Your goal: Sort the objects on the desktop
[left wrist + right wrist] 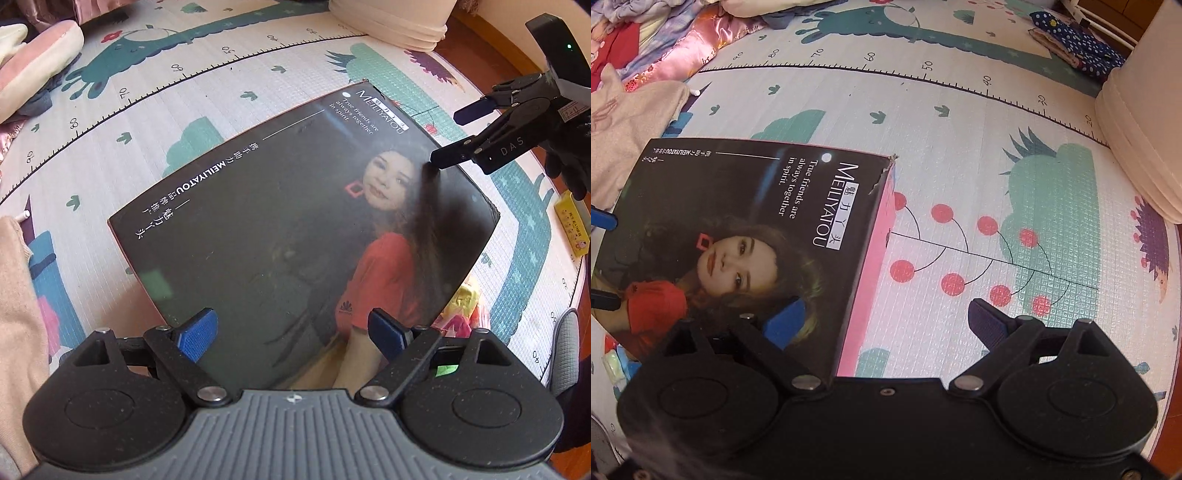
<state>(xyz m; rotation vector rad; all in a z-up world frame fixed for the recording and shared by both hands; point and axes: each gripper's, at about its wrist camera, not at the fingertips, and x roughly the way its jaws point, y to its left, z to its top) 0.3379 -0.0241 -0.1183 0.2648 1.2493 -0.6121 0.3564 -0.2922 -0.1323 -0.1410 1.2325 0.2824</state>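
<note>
Blue-padded left tongs (291, 332) sit spread wide right at the lens, nothing between the pads, hovering over the near edge of the big dark box (295, 229). That box, printed with a woman in red and the word MEILIYATOU, lies flat on the play mat (184, 110), straight ahead of the left tongs. It is closed, so what is inside cannot be told.

Right tongs (886, 317) are spread too, straddling the box's pink side wall (875, 266): one pad over the lid, the other out over the mat. From the left view their lower finger looks to touch the lid's far right edge.

Risk, as I judge it: the box is far wider than either opening, so a pinch on the lid edge alone could slip or tip it. That torn corner (886, 170) could rip further if grabbed.

Smaller bits: a yellow packet (572, 221) lies right of the left tongs, and crumpled bright wrappers (461, 310) peek from under the box's near right corner.
</note>
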